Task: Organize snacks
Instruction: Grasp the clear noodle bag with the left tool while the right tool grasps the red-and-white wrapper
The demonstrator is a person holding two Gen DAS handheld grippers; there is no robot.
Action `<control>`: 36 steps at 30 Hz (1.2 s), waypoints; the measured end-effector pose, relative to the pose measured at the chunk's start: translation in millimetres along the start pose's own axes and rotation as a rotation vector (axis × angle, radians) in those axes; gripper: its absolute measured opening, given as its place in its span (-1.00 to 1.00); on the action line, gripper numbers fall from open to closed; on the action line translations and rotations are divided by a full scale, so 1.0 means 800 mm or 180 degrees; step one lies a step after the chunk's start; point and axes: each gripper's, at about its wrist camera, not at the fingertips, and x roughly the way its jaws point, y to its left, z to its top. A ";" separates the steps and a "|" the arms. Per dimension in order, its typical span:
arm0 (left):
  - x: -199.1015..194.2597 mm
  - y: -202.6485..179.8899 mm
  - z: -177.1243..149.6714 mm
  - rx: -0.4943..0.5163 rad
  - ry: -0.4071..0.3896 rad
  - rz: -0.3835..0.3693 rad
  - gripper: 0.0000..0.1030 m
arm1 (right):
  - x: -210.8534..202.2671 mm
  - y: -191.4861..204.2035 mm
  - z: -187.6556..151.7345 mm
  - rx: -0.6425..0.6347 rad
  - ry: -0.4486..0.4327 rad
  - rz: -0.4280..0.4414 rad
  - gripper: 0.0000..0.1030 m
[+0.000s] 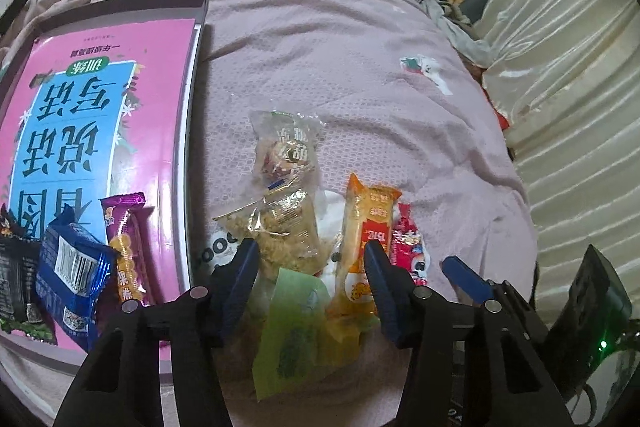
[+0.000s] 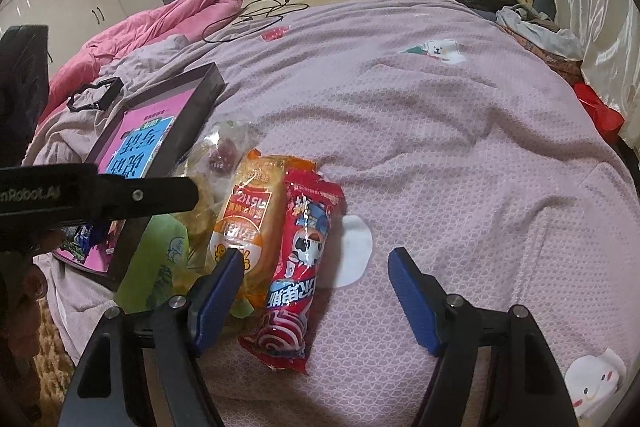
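Two tools are hanging wide over our bed [image 2: 440, 147]: left tool [image 1: 312, 267] above the green packet [image 1: 292, 327], right tool [image 2: 316, 279] around the red packet [image 2: 300, 259], gripping nothing.

The left black-framed tongs with blue pads [image 1: 310, 279] are spread wide, nothing between the fingers. The right black-framed tongs with blue pads [image 2: 316, 291] are also spread wide and hold nothing. They sit close, side by side, the right just beside the left.
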 end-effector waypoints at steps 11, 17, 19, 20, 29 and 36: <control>0.020 0.006 0.000 -0.0115 0.0100 0.0156 0.07 | 0.015 0.011 -0.007 -0.0211 0.0115 -0.0081 -0.15; 0.030 0.007 -0.001 -0.0192 0.0044 0.0156 0.07 | 0.021 0.010 -0.005 -0.0226 0.0103 -0.0053 -0.22; 0.031 0.007 0.001 -0.0253 0.0008 0.0136 0.07 | 0.023 0.008 -0.004 -0.0203 0.0099 -0.0036 -0.24; 0.032 0.007 0.003 -0.0273 -0.0006 0.0137 0.07 | 0.023 0.008 -0.004 -0.0205 0.0099 -0.0039 -0.25; 0.036 0.006 0.006 -0.0186 -0.0072 0.0250 -0.21 | 0.031 0.006 0.000 -0.0182 0.0106 0.0021 -0.48; 0.030 0.004 0.000 -0.0036 -0.0109 0.0260 -0.24 | 0.023 -0.008 0.003 0.0016 0.0032 0.0183 -0.64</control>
